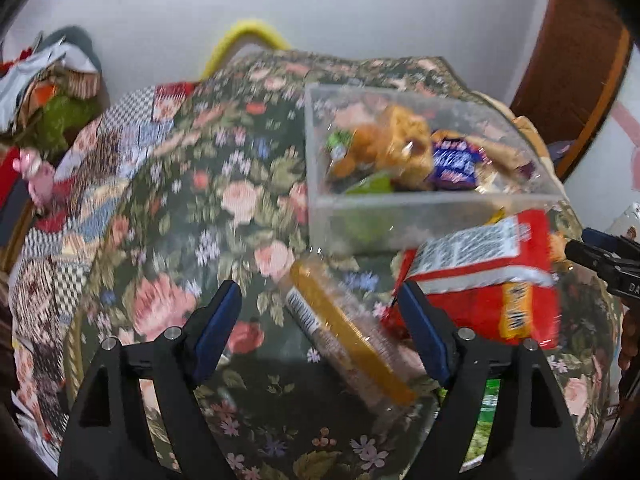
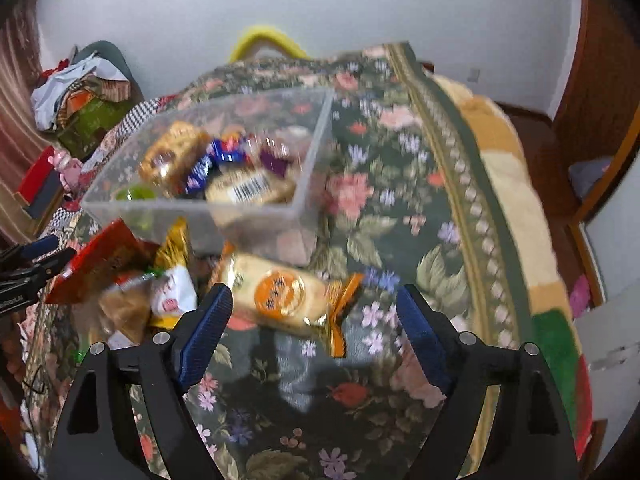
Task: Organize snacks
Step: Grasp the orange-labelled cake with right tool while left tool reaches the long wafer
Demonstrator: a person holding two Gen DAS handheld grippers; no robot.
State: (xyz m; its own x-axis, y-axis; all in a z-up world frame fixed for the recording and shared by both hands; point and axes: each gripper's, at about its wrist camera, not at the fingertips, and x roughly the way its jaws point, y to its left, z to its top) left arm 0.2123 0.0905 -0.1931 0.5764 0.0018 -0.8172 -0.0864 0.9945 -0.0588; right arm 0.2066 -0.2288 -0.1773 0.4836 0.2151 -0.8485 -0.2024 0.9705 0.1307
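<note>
A clear plastic box [image 1: 400, 220] stands on the floral cloth and holds an orange-brown packet [image 1: 396, 144], a blue packet [image 1: 456, 160] and others. My left gripper [image 1: 320, 296] is open above a long yellow packet [image 1: 344, 328] lying in front of the box; its pads do not touch it. A red packet [image 1: 488, 280] lies just to the right. My right gripper [image 2: 314, 298] is open too, over a pale cake packet with a round orange label [image 2: 276, 292]. The same box [image 2: 256, 204], red packet [image 2: 100, 264] and a white packet [image 2: 172, 292] show to its left.
The floral cloth [image 1: 200, 200] covers a raised surface whose right edge [image 2: 500, 200] drops to blankets. A heap of clothes [image 1: 52, 92] lies at the far left, and a wooden door [image 1: 572, 72] is at the back right. A green packet [image 1: 486, 420] lies under my left gripper's right finger.
</note>
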